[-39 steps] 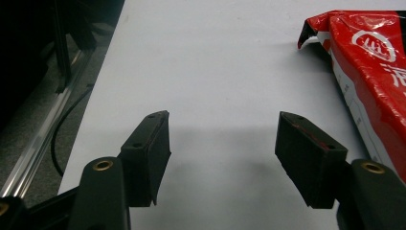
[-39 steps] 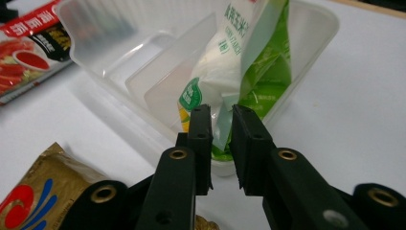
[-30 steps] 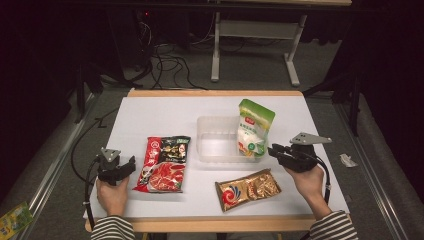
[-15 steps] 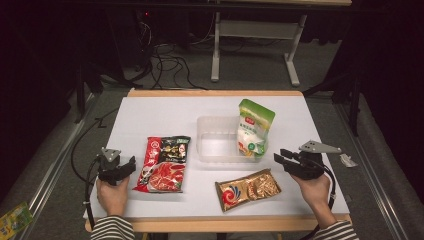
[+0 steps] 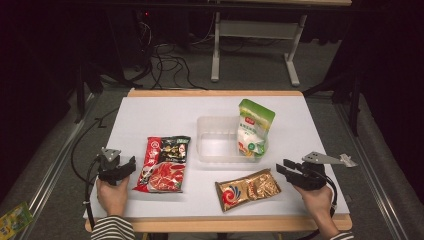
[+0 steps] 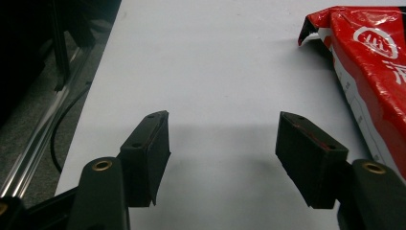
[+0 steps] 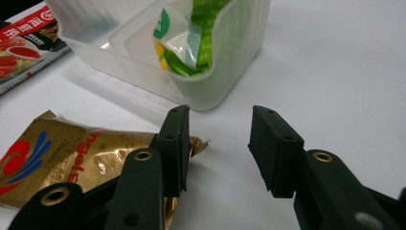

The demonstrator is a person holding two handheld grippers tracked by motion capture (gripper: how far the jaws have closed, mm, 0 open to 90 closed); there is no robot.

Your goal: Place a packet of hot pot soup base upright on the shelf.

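A green and white pouch [image 5: 254, 128] stands upright in the right end of a clear plastic tub [image 5: 216, 141] at mid-table; its lower part shows through the tub wall [image 7: 191, 43]. A gold snack packet [image 5: 248, 189] lies flat in front of the tub. My right gripper [image 5: 281, 167] hovers low just right of the gold packet [image 7: 67, 153], its jaws [image 7: 218, 143] open with nothing between them; they have just been opening. A red sauce packet [image 5: 164, 163] lies left of the tub. My left gripper [image 5: 131, 162] rests beside the red packet [image 6: 373, 62], open and empty [image 6: 222, 148].
The white tabletop [image 5: 165, 115] has a wooden front edge [image 5: 215, 223]. Cables [image 5: 82, 165] trail off the left side onto the floor. A small green wrapper [image 5: 12, 220] lies on the floor at the lower left. A desk frame [image 5: 255, 45] stands behind the table.
My right gripper drew back from the green pouch toward the near right and sank lower, its jaws spreading. The pouch stays standing in the tub. The left gripper kept still.
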